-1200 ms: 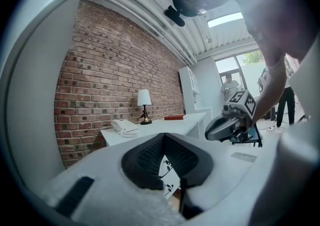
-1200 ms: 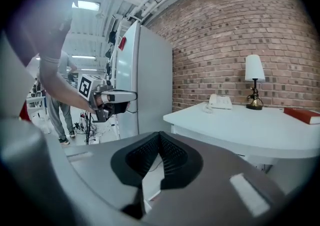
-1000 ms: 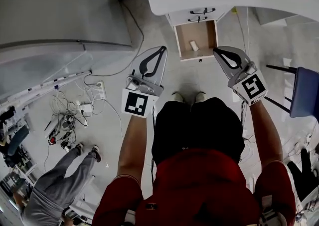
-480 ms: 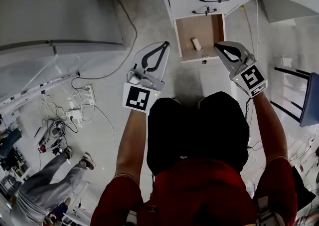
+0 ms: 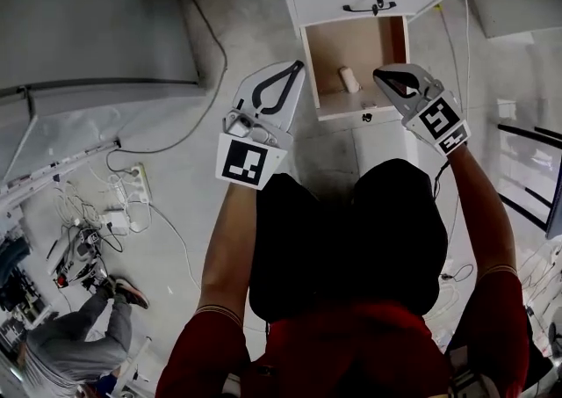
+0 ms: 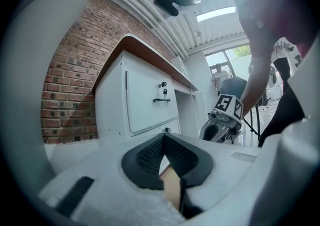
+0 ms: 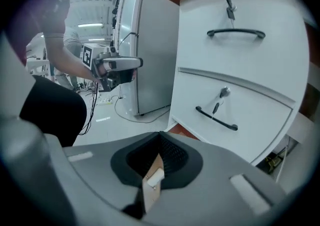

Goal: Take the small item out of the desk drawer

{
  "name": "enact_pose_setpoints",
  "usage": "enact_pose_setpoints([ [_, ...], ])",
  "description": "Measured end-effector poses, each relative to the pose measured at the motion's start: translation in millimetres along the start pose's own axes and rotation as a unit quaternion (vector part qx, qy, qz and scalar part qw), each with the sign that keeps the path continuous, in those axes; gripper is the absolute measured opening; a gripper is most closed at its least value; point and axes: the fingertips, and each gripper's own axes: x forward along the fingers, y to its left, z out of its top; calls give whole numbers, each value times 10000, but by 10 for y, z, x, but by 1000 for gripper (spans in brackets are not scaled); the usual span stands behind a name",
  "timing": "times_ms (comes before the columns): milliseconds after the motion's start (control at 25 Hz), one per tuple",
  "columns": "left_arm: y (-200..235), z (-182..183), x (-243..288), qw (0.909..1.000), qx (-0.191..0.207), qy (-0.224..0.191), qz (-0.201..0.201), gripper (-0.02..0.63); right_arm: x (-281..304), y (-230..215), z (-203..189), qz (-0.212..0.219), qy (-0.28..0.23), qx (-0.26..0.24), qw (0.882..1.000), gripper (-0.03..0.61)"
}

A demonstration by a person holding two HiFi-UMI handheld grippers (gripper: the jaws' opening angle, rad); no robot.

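Note:
The bottom desk drawer point(image 5: 332, 49) stands pulled out, its brown wooden floor showing. A small white item point(image 5: 349, 80) lies inside near the front. My right gripper point(image 5: 378, 74) is shut and empty, with its tip over the drawer's right front corner, just right of the item. In the right gripper view the item point(image 7: 155, 177) shows low behind the meeting jaws point(image 7: 160, 134). My left gripper point(image 5: 297, 63) is shut and empty too, just outside the drawer's left wall. Its own view shows the tips point(image 6: 163, 136) touching, with the right gripper point(image 6: 223, 122) beyond.
Two closed drawers with black handles point(image 5: 375, 6) sit above the open one. A tall grey cabinet point(image 5: 88, 27) stands to the left. Cables and a power strip point(image 5: 118, 212) lie on the floor. Another person point(image 5: 61, 343) is at lower left, and a chair point(image 5: 540, 168) at right.
The head view has closed in on the desk. Both grippers have moved forward; the right one has come from in front of the drawer to over its right front corner.

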Motion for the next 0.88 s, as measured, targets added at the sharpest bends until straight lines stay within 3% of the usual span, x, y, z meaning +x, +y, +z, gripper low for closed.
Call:
enact_pose_setpoints([
  [280,-48,-445,96,9987,-384,-315,107,0,430,15,-480,174,293,-138,9993,12],
  [480,-89,-624,127,9989,-266,-387,-48,0,718,13,-807,447,600,-108,9971,14],
  [680,-123,-715,66,9990,156,-353,-232,0,962,19,-1073,757,1037,-177,9916,38],
  [880,-160,-780,17,9990,88,-431,-106,0,1208,46,-1394,1242,1711,-134,9773,80],
])
